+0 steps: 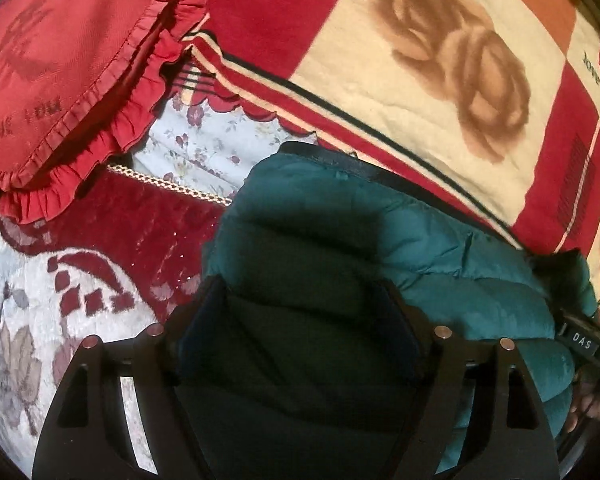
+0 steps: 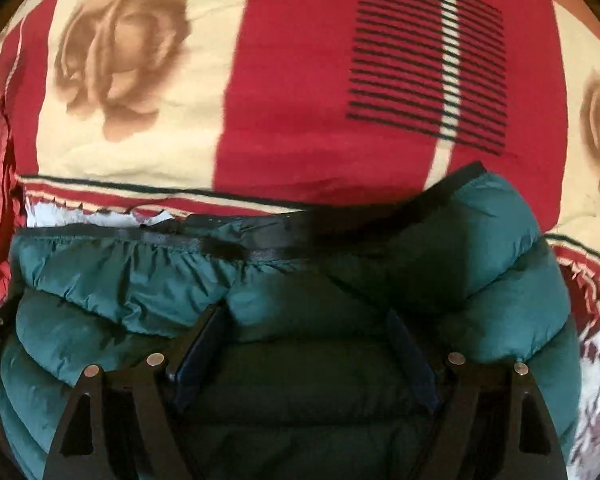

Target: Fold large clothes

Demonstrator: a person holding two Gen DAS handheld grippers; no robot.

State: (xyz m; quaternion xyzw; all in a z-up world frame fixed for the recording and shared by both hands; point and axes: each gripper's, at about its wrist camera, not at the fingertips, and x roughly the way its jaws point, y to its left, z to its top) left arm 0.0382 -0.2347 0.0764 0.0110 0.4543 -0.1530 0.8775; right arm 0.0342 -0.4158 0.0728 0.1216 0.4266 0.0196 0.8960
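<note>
On the blanket (image 2: 320,80), the teal jacket (image 2: 380,300) lies crosswise, black hem (image 2: 260,246) farthest.

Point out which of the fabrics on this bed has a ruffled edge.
The red cushion at the upper left of the left wrist view. Its border is a gathered frill; the rose-print blanket and teal puffer jacket have none.

Left gripper (image 1: 300,300) fingers spread wide over teal puffer jacket (image 1: 440,256), nothing pinched between them. Jacket lies folded on red/cream rose-print blanket (image 1: 400,60). Red frilled pillow (image 1: 72,80) at upper left, apart from jacket. Floral bedsheet (image 1: 20,300) at lower left.
</note>
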